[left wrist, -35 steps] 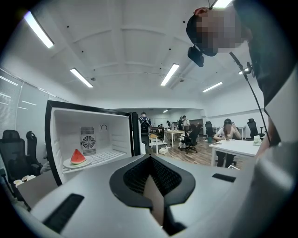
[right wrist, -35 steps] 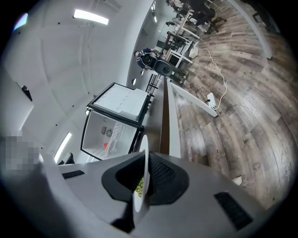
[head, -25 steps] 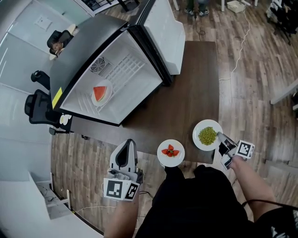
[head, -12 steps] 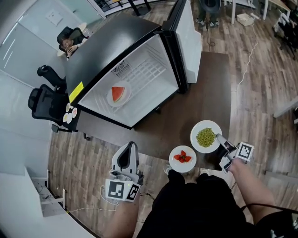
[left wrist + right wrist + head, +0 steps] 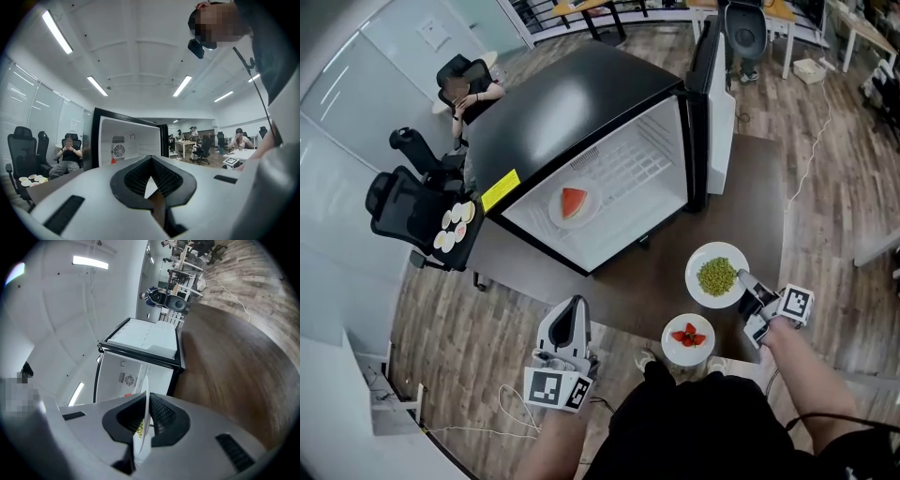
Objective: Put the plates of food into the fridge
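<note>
3 round white plates show: the green-pea plate (image 5: 716, 275) pinched by the right gripper (image 5: 743, 279), the strawberry plate (image 5: 688, 339), the watermelon plate (image 5: 572, 206); the left gripper (image 5: 574, 306) is pressed together, empty.

Under me runs a grey-brown plank floor (image 5: 853, 159) with a white cable (image 5: 814, 150) trailing across it. The dark brown counter (image 5: 755, 197) stands on it. 2 black office chairs (image 5: 398, 202) sit near windows with blinds (image 5: 21, 101). Overhead, long strip lights (image 5: 57, 32) cross a white ceiling (image 5: 136, 42). White desks (image 5: 241, 152) stand further off.
</note>
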Demonstrator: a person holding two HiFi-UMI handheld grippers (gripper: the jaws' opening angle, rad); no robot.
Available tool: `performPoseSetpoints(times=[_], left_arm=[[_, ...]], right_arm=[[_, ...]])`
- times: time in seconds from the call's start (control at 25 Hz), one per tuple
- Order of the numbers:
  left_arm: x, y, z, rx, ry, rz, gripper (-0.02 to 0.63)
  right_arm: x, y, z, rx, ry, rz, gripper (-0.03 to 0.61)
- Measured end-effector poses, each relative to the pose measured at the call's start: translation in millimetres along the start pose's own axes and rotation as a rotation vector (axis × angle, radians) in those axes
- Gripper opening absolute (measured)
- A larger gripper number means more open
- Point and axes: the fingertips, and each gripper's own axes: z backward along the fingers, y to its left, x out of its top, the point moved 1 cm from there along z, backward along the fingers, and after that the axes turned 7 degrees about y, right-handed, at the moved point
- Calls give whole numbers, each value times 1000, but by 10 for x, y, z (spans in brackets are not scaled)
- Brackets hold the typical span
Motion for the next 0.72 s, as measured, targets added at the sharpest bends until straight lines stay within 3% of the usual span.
performPoseSetpoints(times=[0.72], left_arm=[[101,972,-41,37,-10,-36,5]], right_arm=[[332,453,-1275,-2,-20,9,21]])
